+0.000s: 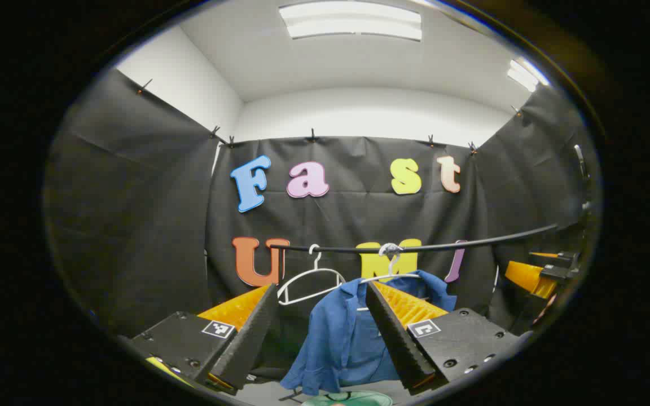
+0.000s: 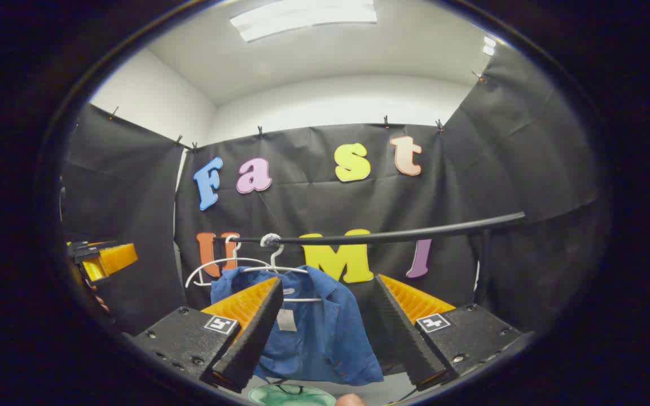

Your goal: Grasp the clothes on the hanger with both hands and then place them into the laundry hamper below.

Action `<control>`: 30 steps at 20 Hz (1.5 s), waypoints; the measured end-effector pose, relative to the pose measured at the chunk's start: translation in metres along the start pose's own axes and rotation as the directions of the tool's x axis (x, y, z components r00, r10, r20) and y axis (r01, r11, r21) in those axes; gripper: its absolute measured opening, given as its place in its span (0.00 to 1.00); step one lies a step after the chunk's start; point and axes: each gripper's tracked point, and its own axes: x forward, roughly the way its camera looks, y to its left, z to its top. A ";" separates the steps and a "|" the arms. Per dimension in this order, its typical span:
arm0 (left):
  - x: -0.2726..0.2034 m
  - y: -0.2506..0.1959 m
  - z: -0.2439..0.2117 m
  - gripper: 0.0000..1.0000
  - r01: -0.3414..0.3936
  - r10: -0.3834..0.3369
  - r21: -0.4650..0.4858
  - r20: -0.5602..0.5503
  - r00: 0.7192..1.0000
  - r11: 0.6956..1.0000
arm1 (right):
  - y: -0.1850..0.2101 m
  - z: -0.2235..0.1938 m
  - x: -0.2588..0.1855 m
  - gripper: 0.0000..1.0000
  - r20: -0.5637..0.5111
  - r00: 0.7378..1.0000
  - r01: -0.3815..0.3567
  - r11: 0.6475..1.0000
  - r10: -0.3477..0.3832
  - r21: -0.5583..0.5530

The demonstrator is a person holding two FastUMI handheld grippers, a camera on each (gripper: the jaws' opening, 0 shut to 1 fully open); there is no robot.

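A blue shirt (image 1: 339, 332) hangs on a white hanger (image 1: 392, 270) from a black rail (image 1: 415, 247). In the left gripper view my left gripper (image 1: 319, 332) stands open in front of the shirt's left side, apart from the cloth. In the right gripper view the blue shirt (image 2: 313, 332) hangs from its hanger (image 2: 273, 265), and my right gripper (image 2: 325, 332) is open with the shirt's right half seen between its fingers, farther back. The green hamper rim (image 2: 291, 395) peeks out below the shirt. Each gripper also appears at the edge of the other's view.
An empty white hanger (image 1: 308, 279) hangs to the left of the shirt on the same rail (image 2: 392, 235). The other gripper (image 1: 536, 273) sits at the right edge of the left gripper view, and at the left edge (image 2: 99, 259) of the right gripper view.
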 end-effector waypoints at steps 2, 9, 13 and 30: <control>0.006 -0.002 -0.011 1.00 0.008 -0.008 -0.005 -0.030 1.000 1.000 | 0.004 0.000 0.003 1.00 0.002 1.000 -0.003 0.999 0.003 -0.033; 0.005 -0.005 -0.002 1.00 -0.018 0.017 -0.025 -0.018 1.000 1.000 | -0.001 0.008 0.025 1.00 0.016 0.999 -0.049 0.998 0.049 -0.026; 0.003 -0.009 -0.003 1.00 -0.017 0.016 -0.045 -0.022 1.000 0.999 | 0.007 0.004 0.035 1.00 0.019 0.997 -0.078 0.996 0.079 -0.035; 0.048 -0.035 -0.092 0.96 0.023 -0.012 0.059 -0.186 0.983 0.998 | 0.010 -0.095 0.099 1.00 -0.189 0.981 -0.048 0.998 0.043 -0.027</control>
